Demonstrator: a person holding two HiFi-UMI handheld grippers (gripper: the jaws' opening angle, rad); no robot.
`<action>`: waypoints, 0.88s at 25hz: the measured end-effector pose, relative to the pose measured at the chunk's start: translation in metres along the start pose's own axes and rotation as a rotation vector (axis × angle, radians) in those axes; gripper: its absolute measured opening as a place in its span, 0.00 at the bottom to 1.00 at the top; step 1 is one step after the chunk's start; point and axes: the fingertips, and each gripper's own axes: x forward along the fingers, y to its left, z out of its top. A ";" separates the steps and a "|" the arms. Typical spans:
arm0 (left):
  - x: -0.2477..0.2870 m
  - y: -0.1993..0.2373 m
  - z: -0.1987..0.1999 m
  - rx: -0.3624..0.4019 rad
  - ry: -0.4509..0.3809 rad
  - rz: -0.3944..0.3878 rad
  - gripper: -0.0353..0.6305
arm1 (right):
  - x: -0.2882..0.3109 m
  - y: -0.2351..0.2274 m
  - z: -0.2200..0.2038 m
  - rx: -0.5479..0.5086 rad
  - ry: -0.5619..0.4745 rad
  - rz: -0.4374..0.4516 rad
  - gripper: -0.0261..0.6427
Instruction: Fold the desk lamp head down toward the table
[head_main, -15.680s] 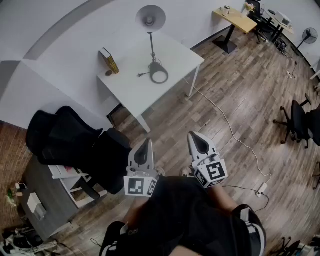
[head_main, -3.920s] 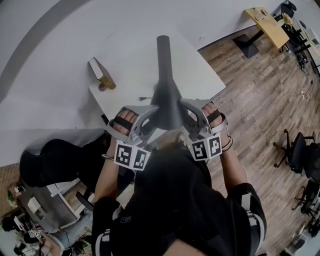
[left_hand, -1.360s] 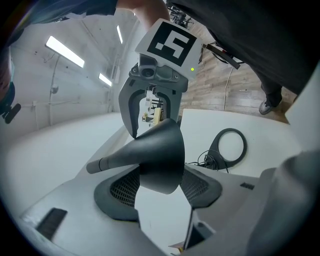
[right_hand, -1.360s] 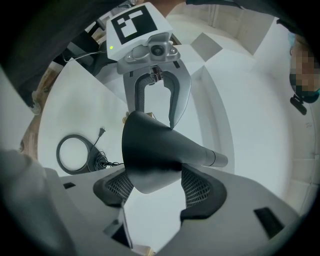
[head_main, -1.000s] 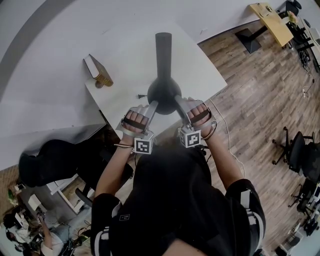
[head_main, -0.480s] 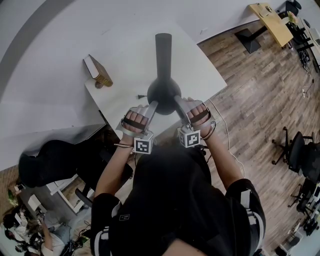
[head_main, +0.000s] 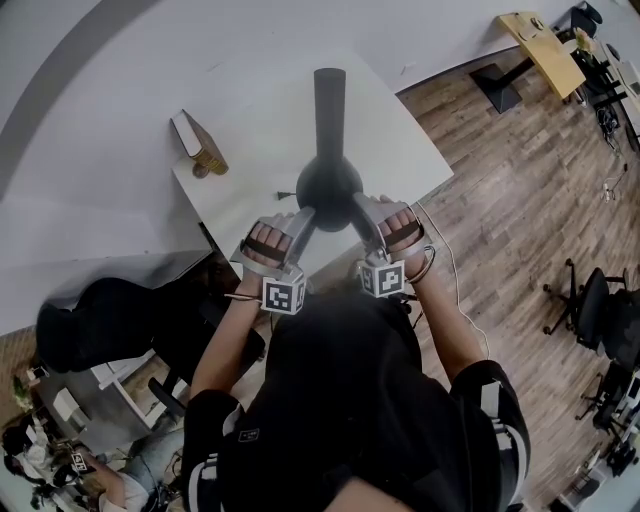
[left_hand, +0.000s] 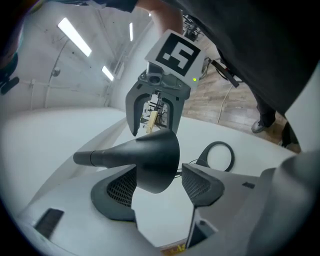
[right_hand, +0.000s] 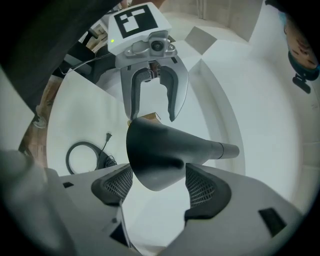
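A: Since a few seconds ago the lamp head (head_main: 328, 185) has dropped lower over the table (head_main: 400, 130). In the last half second it has barely shifted, but your left gripper (left_hand: 159, 186) has just been spreading its jaws.

B: They stand wide now. The shade's rim sits between them, close to the left pad, and you can see bare table between the rim and the right pad.

A: Your right gripper (right_hand: 160, 186) is different. Its jaws are narrowed onto the shade, with a pad against each side of the rim.

B: The head lies roughly level above the table's near half, its neck pointing at the far edge and its wide mouth toward you.

A: The ring base (left_hand: 218, 156) lies flat on the table, with the plug (right_hand: 108, 136) just beside it. A book (head_main: 197, 143) stands by the far left corner, well apart from your hands.
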 end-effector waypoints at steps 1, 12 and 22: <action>-0.005 0.001 0.001 -0.050 -0.008 -0.012 0.47 | -0.003 0.001 -0.001 0.009 -0.001 0.014 0.54; -0.054 0.062 -0.024 -0.812 -0.091 0.052 0.48 | -0.036 -0.057 -0.017 0.740 0.004 0.036 0.46; -0.098 0.161 -0.030 -1.362 -0.351 0.358 0.27 | -0.051 -0.143 -0.016 1.381 -0.141 -0.101 0.19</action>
